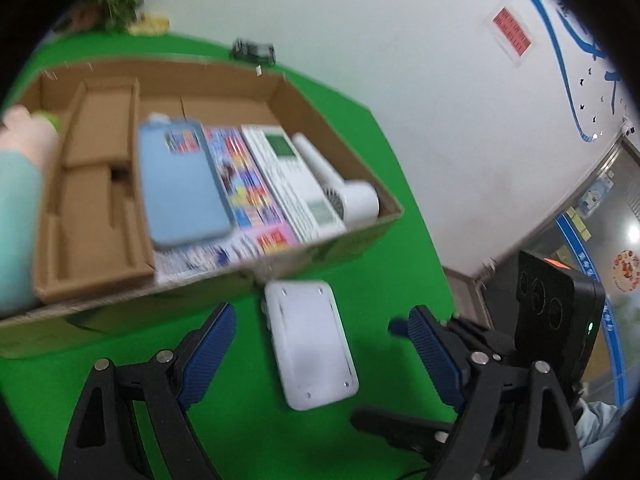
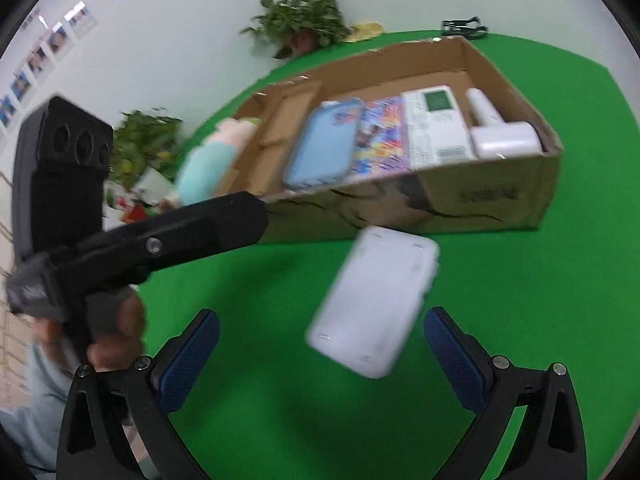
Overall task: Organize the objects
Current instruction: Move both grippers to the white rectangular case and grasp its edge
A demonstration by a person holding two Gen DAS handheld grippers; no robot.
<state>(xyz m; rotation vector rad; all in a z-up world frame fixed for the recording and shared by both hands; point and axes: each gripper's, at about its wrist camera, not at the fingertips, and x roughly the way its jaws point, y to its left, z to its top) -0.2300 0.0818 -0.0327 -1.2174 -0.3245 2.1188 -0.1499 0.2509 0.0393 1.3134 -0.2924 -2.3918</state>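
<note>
A white flat rectangular device (image 1: 310,344) lies face down on the green table, just in front of a cardboard box (image 1: 348,240). It also shows in the right wrist view (image 2: 374,300). My left gripper (image 1: 320,344) is open, its blue pads either side of the device and apart from it. My right gripper (image 2: 320,340) is open with the device between and ahead of its pads. The box (image 2: 480,200) holds a blue phone case (image 1: 182,184), a colourful booklet (image 1: 248,184), a white remote (image 1: 292,176) and a white hair dryer (image 1: 344,188).
A plush toy (image 2: 208,160) in teal and pink lies at the box's left end. Potted plants (image 2: 300,20) and a small black object (image 2: 462,26) stand at the table's far edge by the wall. The left gripper's body (image 2: 160,240) crosses the right wrist view.
</note>
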